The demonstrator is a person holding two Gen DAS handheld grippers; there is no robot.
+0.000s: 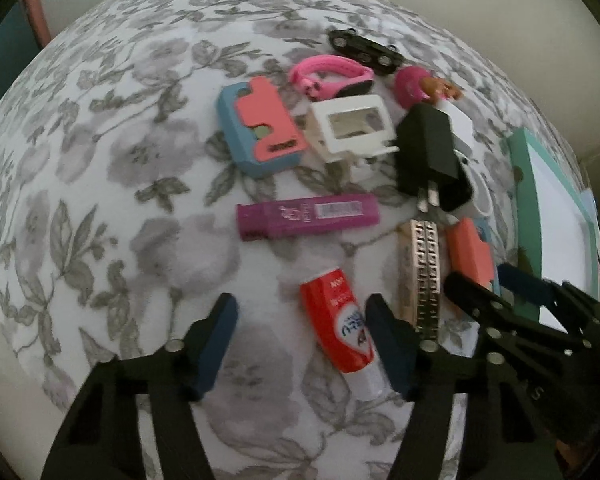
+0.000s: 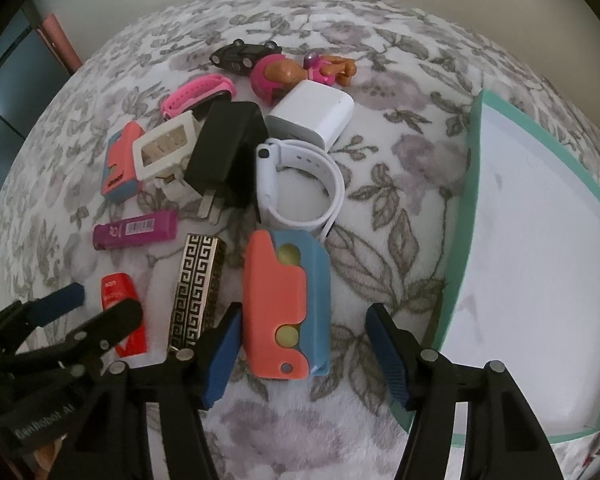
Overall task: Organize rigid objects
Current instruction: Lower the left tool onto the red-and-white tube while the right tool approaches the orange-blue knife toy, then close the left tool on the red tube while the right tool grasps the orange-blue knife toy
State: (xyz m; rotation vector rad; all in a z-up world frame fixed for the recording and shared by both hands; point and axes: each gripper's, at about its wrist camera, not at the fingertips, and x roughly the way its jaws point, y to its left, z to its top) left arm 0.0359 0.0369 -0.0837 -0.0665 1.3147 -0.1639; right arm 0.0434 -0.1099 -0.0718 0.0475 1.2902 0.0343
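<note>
Small rigid objects lie on a floral cloth. In the left wrist view my left gripper [image 1: 304, 320] is open, its right finger beside a red and white tube [image 1: 340, 328]. Beyond lie a purple stick [image 1: 308, 216], a coral and blue case [image 1: 260, 128], a white frame [image 1: 352, 128] and a black plug [image 1: 428, 152]. In the right wrist view my right gripper [image 2: 304, 336] is open around the near end of a second coral and blue case [image 2: 288, 300]. A gold patterned bar [image 2: 198, 288] lies left of it. A white watch [image 2: 300, 184] lies beyond.
A teal-rimmed white tray [image 2: 540, 240] stands at the right; it also shows in the left wrist view [image 1: 556, 216]. At the back lie a black toy car [image 2: 244, 56], a pink band [image 2: 198, 94], a doll figure [image 2: 300, 70] and a white charger [image 2: 312, 114].
</note>
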